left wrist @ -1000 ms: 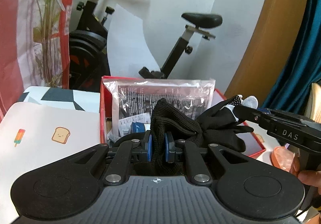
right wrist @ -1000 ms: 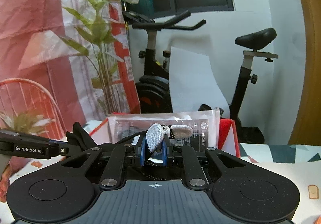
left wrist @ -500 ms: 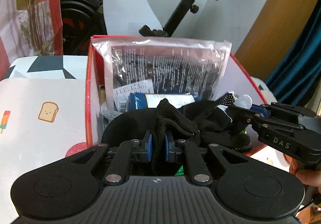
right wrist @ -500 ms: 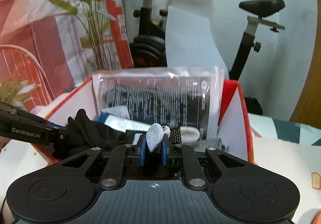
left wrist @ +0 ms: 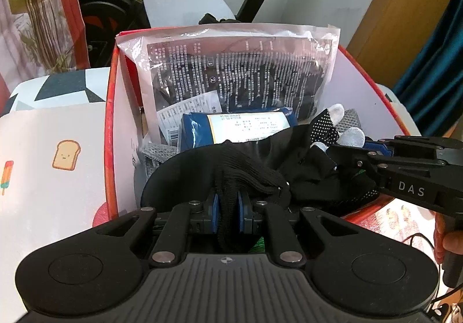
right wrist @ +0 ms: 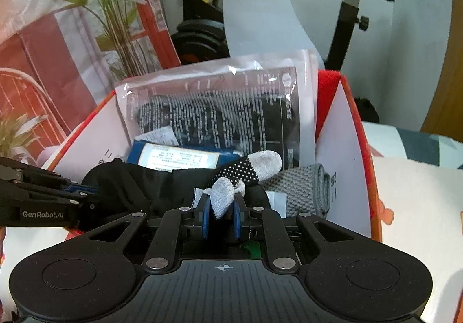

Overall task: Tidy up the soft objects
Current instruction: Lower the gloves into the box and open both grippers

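the left gripper [left wrist: 228, 207] is closed on the knit cuff end of a black glove [left wrist: 249, 172], and the right gripper [right wrist: 221, 214] is clamped on one of the same glove's grey fingertips [right wrist: 222, 198], so the glove hangs stretched between the two tools. it sits over the near edge of the red box [left wrist: 111, 108], its long axis running roughly crosswise to both tongs, cuff toward the left side and dotted fingers [left wrist: 325, 127] toward the right. below and behind it in the box lie a blue packet [left wrist: 240, 126], a grey knit cloth [right wrist: 301, 189] near the right wall, and a clear printed bag [left wrist: 237, 74] standing against the far wall. the drop, as i judge it, turns on this: the glove is already above the box interior, straight ahead of both tools, neither hand clearly nearer, so both grips probably need to let go together. the box stands on a tablecloth [left wrist: 52, 126] with toast prints.
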`<action>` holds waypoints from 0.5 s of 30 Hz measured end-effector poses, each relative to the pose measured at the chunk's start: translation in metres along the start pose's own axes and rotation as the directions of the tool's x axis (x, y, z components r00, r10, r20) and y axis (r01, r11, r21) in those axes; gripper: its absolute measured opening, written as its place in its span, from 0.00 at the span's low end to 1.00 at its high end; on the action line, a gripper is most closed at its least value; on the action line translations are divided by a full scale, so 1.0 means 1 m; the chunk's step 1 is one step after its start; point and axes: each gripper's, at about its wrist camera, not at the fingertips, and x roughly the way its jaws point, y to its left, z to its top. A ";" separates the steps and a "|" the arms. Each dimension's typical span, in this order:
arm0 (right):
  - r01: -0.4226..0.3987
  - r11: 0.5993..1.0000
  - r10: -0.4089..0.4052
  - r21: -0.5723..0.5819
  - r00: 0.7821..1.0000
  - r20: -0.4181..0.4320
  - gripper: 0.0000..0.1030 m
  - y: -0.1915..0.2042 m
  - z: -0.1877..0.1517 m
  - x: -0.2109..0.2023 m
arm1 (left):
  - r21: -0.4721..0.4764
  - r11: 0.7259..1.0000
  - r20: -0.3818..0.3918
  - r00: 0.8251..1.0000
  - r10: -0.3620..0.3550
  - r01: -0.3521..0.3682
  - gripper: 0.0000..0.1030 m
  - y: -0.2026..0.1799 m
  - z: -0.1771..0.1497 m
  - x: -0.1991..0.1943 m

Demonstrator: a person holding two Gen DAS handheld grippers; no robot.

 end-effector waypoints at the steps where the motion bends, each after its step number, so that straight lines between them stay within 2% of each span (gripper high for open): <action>1: 0.001 1.000 -0.001 0.005 1.000 -0.008 0.14 -0.001 0.001 0.001 | 0.002 1.000 -0.001 1.000 0.002 -0.002 0.13 0.000 0.000 0.001; 15: 0.024 0.999 -0.021 0.031 0.994 -0.112 0.15 0.001 0.004 0.020 | 0.015 1.000 0.010 1.000 0.018 -0.018 0.14 -0.004 -0.001 0.001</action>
